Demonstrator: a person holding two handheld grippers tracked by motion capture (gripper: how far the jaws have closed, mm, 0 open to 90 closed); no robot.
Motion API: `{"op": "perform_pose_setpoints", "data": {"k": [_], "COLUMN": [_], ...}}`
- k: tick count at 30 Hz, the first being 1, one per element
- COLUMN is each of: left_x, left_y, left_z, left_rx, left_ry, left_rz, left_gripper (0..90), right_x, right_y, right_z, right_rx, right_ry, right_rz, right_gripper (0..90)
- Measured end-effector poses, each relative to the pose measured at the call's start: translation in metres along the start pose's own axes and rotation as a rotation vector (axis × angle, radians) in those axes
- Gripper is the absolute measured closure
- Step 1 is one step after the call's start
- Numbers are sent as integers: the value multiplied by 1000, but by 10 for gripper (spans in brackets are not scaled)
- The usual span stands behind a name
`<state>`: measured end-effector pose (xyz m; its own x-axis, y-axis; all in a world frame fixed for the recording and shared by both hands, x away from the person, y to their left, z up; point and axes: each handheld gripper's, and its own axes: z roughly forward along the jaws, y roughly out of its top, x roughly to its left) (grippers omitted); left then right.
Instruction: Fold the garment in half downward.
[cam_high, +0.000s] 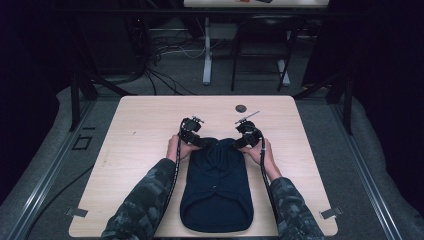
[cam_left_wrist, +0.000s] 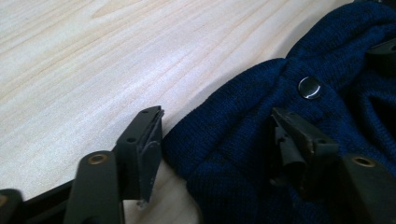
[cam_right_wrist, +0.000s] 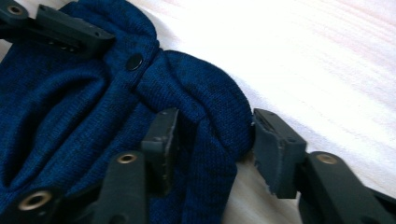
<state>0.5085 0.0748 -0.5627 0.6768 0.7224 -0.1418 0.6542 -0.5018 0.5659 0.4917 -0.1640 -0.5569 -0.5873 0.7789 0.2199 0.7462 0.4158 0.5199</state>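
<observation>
I have a dark navy knitted garment (cam_high: 216, 187) lying on the pale wooden tabletop (cam_high: 140, 130), toward the near edge and about midway across its width. From the high view it reads as a long rounded shape, smooth and flat at the near end, bunched and creased at the far end. Up close the knit is fine and ribbed, a deep blue, and the far end is gathered into soft folds around a small shiny dark snap button (cam_left_wrist: 309, 87).

My left tongs (cam_left_wrist: 217, 135) sit at the garment's far-left corner. The jaws stand partly open with a fold of the garment between them: the right jaw rests on the knit below the snap, while the left jaw is on bare wood just beside the fabric's edge, so the pads are not pinching the cloth.

My right tongs (cam_right_wrist: 217, 140) sit at the garment's far-right corner, jaws also partly open. A rounded bulge of fabric lies between them; the left jaw is down in the folds, the right jaw just beside the bulge's outer edge, and I cannot tell whether it touches.

A small dark round disc (cam_high: 241, 107) lies on the tabletop beyond the garment, well apart from it.
</observation>
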Motion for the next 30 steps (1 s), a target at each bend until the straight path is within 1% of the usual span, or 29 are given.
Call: {"op": "perform_pose_setpoints", "data": {"k": [1,3,5,7,8,9,11,13,14,16,18,19,20,21,22,23,24,26,29,30], "left_x": [0,-2,-3,-3,-3,-4,-4,-4,-5,-6,-6,-7,-7,-8,-8,-8,-8,-9,-9,-10], "left_y": [0,0,0,0,0,0,-1,-1,-1,-1,-1,0,0,0,1,1,1,2,2,3], "left_z": [0,0,0,-1,-1,0,-1,-2,-3,-8,-10,-12,-14,-16,-21,-21,-23,-28,-31,-33], "left_rx": [0,2,3,5,6,3,2,-4,-9,-27,-32,-40,-51,-58,-69,-69,-74,-87,-93,-98], "left_ry": [0,-15,-25,-28,-33,-39,-47,-52,-51,-48,-49,-49,-53,-55,-60,-60,-63,-72,-74,-77], "left_rz": [0,11,14,19,20,14,20,22,21,30,33,31,28,27,28,28,31,31,33,35], "left_gripper": [416,466,518,555,555,577,628,640,652,657,658,657,657,657,655,654,654,653,652,650], "right_x": [-1,-1,1,2,2,3,6,6,6,8,8,10,10,11,13,14,14,17,19,21], "right_y": [0,-2,-2,-1,-1,-1,-1,-1,0,0,0,1,1,1,1,1,1,2,2,2], "right_z": [0,0,1,0,0,0,-1,-1,-2,-5,-7,-11,-11,-14,-18,-21,-21,-28,-32,-36], "right_rx": [9,8,-2,12,12,8,6,9,-3,-6,-13,-26,-26,-27,-46,-55,-55,-73,-77,-89], "right_ry": [3,20,25,22,22,20,7,5,4,1,-1,-5,-5,-4,-10,-14,-14,-14,-19,-22], "right_rz": [-11,-15,-11,-29,-29,-28,-34,-39,-50,-51,-54,-65,-65,-76,-84,-93,-93,-110,-121,-127], "right_gripper": [580,636,673,692,692,699,713,715,721,724,725,726,726,726,726,726,726,726,726,726]}}
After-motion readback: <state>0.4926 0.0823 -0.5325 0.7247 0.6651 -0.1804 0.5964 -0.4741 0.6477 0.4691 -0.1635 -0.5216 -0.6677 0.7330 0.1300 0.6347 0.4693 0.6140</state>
